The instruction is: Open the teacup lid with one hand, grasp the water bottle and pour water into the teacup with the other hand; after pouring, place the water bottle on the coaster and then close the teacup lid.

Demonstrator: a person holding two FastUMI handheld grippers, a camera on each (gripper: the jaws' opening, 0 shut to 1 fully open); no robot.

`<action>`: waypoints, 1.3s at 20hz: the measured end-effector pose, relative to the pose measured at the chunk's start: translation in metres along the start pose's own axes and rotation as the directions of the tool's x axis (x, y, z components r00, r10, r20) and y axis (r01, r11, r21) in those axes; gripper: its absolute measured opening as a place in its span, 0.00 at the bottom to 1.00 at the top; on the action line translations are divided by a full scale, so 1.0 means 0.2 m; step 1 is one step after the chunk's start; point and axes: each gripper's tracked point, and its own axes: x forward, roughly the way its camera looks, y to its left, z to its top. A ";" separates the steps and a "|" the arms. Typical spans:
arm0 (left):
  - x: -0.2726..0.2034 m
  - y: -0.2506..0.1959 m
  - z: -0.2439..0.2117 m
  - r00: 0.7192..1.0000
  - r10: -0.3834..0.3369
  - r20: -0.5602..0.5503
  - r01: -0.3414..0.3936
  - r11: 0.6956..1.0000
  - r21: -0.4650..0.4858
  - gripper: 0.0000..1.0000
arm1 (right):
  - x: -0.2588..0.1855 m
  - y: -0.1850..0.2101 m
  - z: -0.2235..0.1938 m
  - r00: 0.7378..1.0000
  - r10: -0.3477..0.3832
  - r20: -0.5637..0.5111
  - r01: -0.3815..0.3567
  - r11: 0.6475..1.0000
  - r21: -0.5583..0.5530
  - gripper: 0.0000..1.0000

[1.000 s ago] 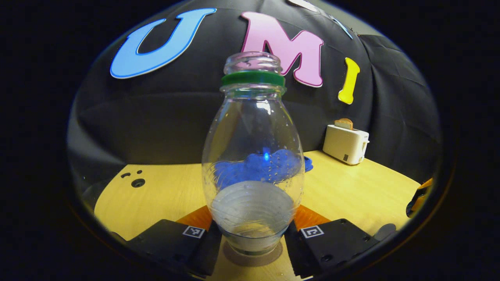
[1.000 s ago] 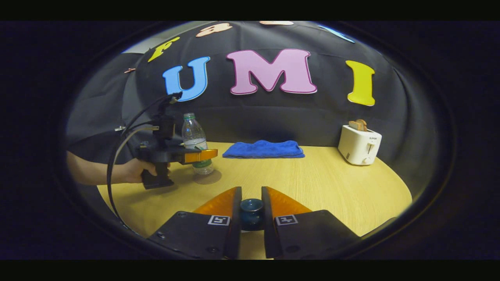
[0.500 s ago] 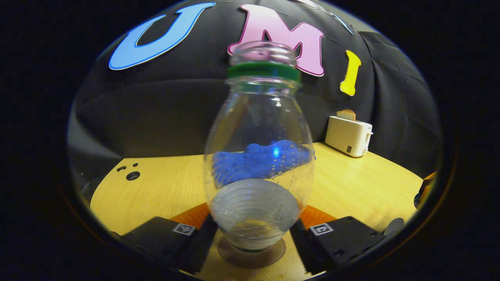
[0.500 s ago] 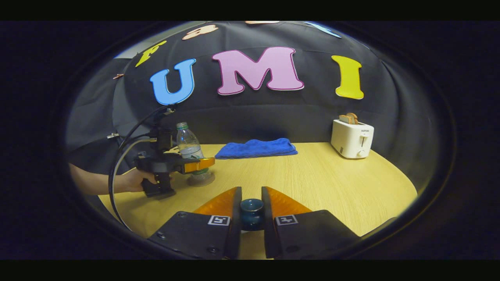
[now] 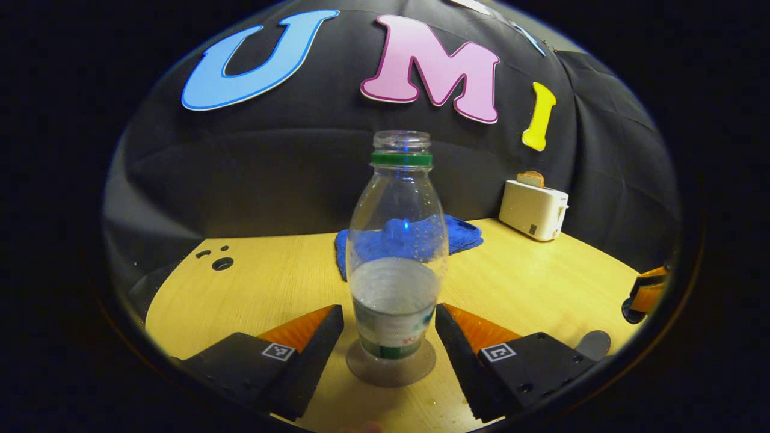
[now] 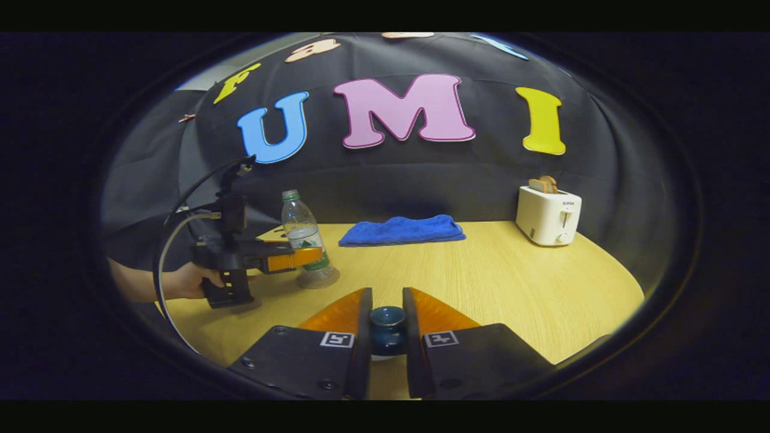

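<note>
A clear water bottle (image 5: 397, 252) with a green neck ring, uncapped and part full, stands upright on a round coaster (image 5: 391, 368). My left gripper (image 5: 389, 310) is open, one finger on each side of the bottle's base and clear of it. In the right gripper view the bottle (image 6: 302, 231) and coaster (image 6: 317, 278) are at the left, with the left gripper (image 6: 295, 258) held by a hand (image 6: 180, 282). My right gripper (image 6: 387, 300) is shut on the dark blue knob of the teacup lid (image 6: 388, 328). The cup is hidden.
A folded blue towel (image 6: 402, 230) lies at the back of the wooden table (image 6: 511, 282), and a white toaster (image 6: 547, 215) with bread stands at the back right. In the left gripper view, small holes (image 5: 221, 263) mark the table's left part.
My left gripper has let go of the bottle, opened and drawn back; the bottle now stands alone on the coaster. The right gripper has kept its hold on the lid knob.
</note>
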 end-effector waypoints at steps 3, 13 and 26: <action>-0.12 -0.02 -0.05 1.000 -0.013 -0.020 0.012 0.999 -0.035 0.96 | 0.02 0.02 -0.01 1.000 0.009 0.006 -0.009 1.000 -0.015 0.28; -0.66 0.06 -0.11 0.999 0.049 0.007 -0.048 0.995 -0.092 0.96 | 0.10 0.09 -0.16 0.997 0.041 0.067 -0.041 0.999 0.002 0.28; -0.73 -0.06 -0.19 1.000 0.016 -0.018 -0.019 0.983 -0.182 0.96 | 0.15 0.10 -0.25 0.995 0.051 0.086 -0.051 0.999 0.005 0.27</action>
